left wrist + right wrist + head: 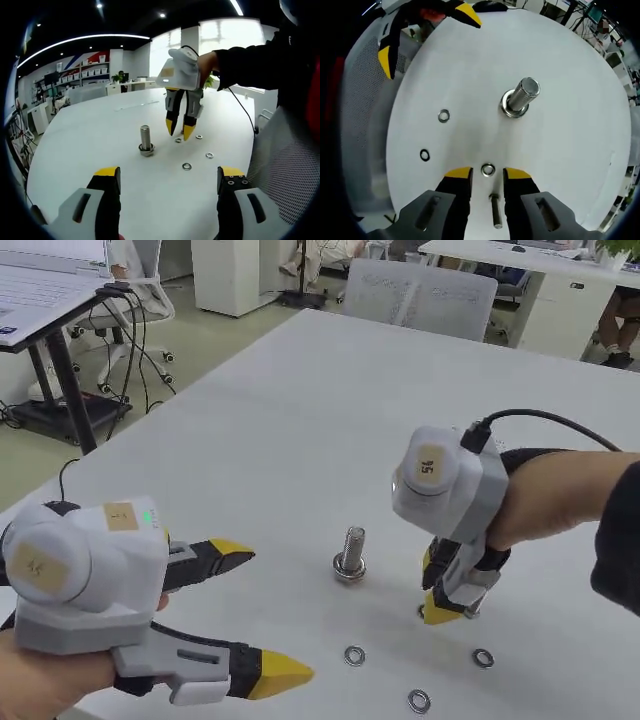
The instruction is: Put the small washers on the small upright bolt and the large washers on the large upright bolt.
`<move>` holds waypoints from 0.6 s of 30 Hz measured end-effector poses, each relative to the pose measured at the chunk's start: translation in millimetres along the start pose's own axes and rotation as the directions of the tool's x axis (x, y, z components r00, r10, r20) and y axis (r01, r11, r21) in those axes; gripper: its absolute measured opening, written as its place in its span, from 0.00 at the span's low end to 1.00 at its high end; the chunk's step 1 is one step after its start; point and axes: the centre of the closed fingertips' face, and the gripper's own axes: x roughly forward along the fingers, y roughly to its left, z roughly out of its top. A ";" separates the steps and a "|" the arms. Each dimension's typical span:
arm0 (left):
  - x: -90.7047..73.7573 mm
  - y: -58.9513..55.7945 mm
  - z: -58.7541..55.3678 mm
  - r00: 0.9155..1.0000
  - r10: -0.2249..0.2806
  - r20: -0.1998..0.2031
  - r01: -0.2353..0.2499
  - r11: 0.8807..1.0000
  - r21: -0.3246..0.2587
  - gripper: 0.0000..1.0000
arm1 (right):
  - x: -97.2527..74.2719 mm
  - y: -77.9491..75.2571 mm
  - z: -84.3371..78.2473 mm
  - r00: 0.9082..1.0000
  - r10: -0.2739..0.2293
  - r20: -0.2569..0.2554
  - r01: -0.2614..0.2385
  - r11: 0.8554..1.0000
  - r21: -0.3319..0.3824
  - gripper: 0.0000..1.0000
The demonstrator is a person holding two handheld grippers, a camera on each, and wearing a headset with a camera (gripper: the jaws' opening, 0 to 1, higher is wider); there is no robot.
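The target washer [488, 170] lies flat on the tabletop [300, 420], directly between the jaw tips of the right gripper [180, 131]. The jaws point down and stand slightly apart, with clearance on both sides of the washer; nothing is pinched.

Step in hand, as judged: pick-up of this washer. To do it well, lower the tips until they meet the tabletop, keep the washer centred, and close on its outer rim. A thin flat ring is likely to slide or tip if only one jaw touches first. Its size class cannot be told; compare it with the bolts before placement.

A small bolt [494, 210] shows just behind the washer, between the jaw bases; whether it stands upright cannot be told. The large bolt [349, 553] stands upright nearby, with a ring at its foot, either a washer or part of the bolt. Three loose washers [354, 655] lie apart on the tabletop. The left gripper [268, 614] hangs well aside, jaws spread wide and empty.
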 end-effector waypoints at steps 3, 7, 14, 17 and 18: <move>0.0 -0.3 0.2 1.000 -0.002 0.000 0.002 1.000 -0.001 0.79 | 2.6 1.0 -2.4 1.000 0.001 -0.006 -0.001 1.000 0.002 0.25; 0.0 -0.4 0.3 1.000 -0.003 0.000 0.003 1.000 -0.002 0.79 | 4.7 0.6 -4.1 1.000 -0.003 -0.009 0.003 1.000 -0.001 0.24; 0.0 -0.2 0.7 1.000 -0.004 0.000 0.004 1.000 -0.004 0.79 | 7.5 0.4 -4.7 1.000 -0.005 -0.010 0.005 1.000 -0.005 0.23; -0.1 -0.5 1.2 1.000 -0.003 0.000 0.003 1.000 -0.005 0.79 | 8.1 1.0 -5.1 1.000 -0.003 -0.013 0.003 1.000 -0.009 0.22; -0.1 -0.5 1.3 1.000 -0.002 0.000 0.002 1.000 -0.005 0.79 | 7.9 1.2 -4.6 1.000 -0.003 -0.011 0.002 1.000 -0.008 0.21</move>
